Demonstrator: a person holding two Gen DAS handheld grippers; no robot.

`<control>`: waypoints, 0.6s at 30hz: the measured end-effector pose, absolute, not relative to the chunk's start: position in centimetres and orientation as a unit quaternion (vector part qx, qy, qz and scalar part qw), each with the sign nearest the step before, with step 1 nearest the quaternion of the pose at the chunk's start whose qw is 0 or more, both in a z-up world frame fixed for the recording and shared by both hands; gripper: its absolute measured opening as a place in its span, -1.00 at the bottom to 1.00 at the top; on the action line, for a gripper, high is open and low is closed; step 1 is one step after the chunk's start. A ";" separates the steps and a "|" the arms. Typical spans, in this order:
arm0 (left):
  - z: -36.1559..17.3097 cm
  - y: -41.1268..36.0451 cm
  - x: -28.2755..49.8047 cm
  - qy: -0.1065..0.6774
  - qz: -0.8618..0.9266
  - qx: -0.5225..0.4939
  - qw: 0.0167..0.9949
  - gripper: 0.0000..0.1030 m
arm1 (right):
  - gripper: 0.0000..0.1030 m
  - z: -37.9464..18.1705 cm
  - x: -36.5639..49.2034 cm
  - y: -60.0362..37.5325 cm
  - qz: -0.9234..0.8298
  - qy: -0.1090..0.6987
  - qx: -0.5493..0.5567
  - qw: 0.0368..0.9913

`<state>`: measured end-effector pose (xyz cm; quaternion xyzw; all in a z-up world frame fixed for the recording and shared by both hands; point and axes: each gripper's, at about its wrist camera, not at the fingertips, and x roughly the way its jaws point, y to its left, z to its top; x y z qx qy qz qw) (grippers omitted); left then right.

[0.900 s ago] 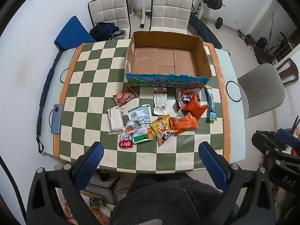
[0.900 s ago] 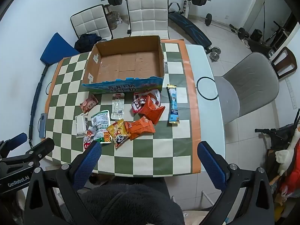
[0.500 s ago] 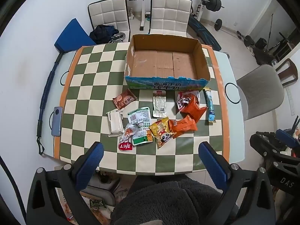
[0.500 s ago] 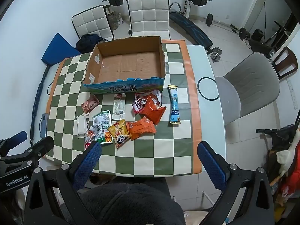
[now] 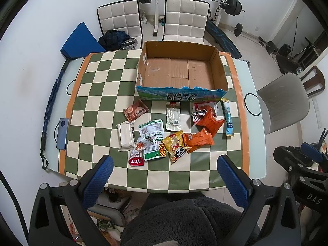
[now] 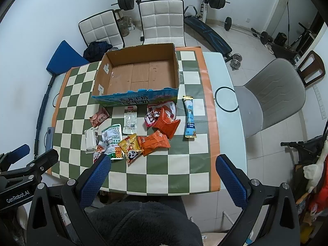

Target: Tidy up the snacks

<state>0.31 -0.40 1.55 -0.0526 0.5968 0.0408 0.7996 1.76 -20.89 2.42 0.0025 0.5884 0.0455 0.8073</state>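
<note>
An empty open cardboard box (image 5: 180, 72) (image 6: 137, 75) stands on the far half of a green-and-cream checkered table (image 5: 98, 94) (image 6: 184, 168). Several snack packets lie in front of it: orange bags (image 5: 199, 138) (image 6: 155, 141), a yellow panda bag (image 5: 176, 146) (image 6: 131, 148), a green-white pouch (image 5: 152, 135), a clear pouch (image 5: 173, 115), a brown packet (image 5: 135, 110), a white pack (image 5: 125, 133), a blue stick pack (image 5: 228, 116) (image 6: 190, 119). My left gripper (image 5: 164, 166) and right gripper (image 6: 163, 165) are open and empty, high above the table's near edge.
A phone (image 5: 62, 133) and a blue bar (image 5: 50, 100) lie at the table's left edge. White chairs (image 5: 184, 18) stand behind the table, a grey chair (image 5: 285, 102) to the right. Weights and a bench (image 6: 207, 32) sit on the floor behind.
Both grippers have drawn back and up a little, so the table looks slightly smaller and lower in view. The snacks and the box have not moved.
</note>
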 end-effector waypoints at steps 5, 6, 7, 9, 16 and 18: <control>1.8 -0.6 0.2 0.594 0.043 -0.053 0.802 1.00 | 1.00 2.5 1.7 -21.1 0.046 0.588 0.005 0.808; 1.9 -0.6 0.2 0.593 0.043 -0.053 0.802 1.00 | 1.00 2.4 1.6 -21.1 0.046 0.588 0.004 0.808; 1.9 -0.6 0.2 0.594 0.043 -0.054 0.802 1.00 | 1.00 2.4 1.6 -21.1 0.046 0.588 0.005 0.808; 2.0 -0.6 0.2 0.593 0.043 -0.053 0.802 1.00 | 1.00 2.5 1.6 -21.2 0.045 0.587 0.006 0.808; 2.5 -0.7 0.4 0.588 0.046 -0.054 0.806 1.00 | 1.00 3.1 1.5 -21.3 0.047 0.583 0.006 0.811; 2.6 -0.9 0.1 0.586 0.047 -0.054 0.807 1.00 | 1.00 3.3 1.6 -21.3 0.048 0.583 0.007 0.811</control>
